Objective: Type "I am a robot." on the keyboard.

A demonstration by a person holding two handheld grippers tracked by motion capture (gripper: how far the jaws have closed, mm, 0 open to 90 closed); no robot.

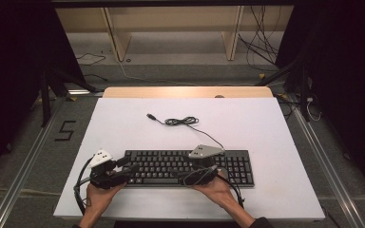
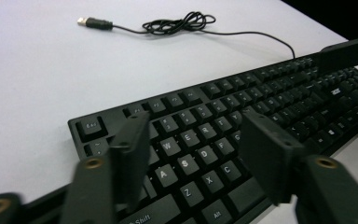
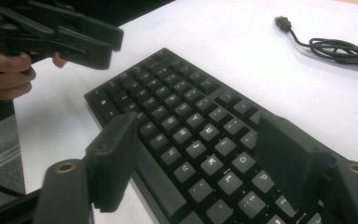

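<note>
A black keyboard lies along the near part of the white table top. Its thin black cable runs back in a loose coil to a USB plug. My left gripper hovers over the keyboard's left end, open, and in the left gripper view the letter keys show between its jaws. My right gripper is over the front middle of the keyboard, also open, and in the right gripper view bare keys lie between its jaws. Neither gripper holds anything.
The white top has free room behind the keyboard, apart from the coiled cable. A wooden strip edges the far side. Dark frame legs and loose cables are on the floor beyond.
</note>
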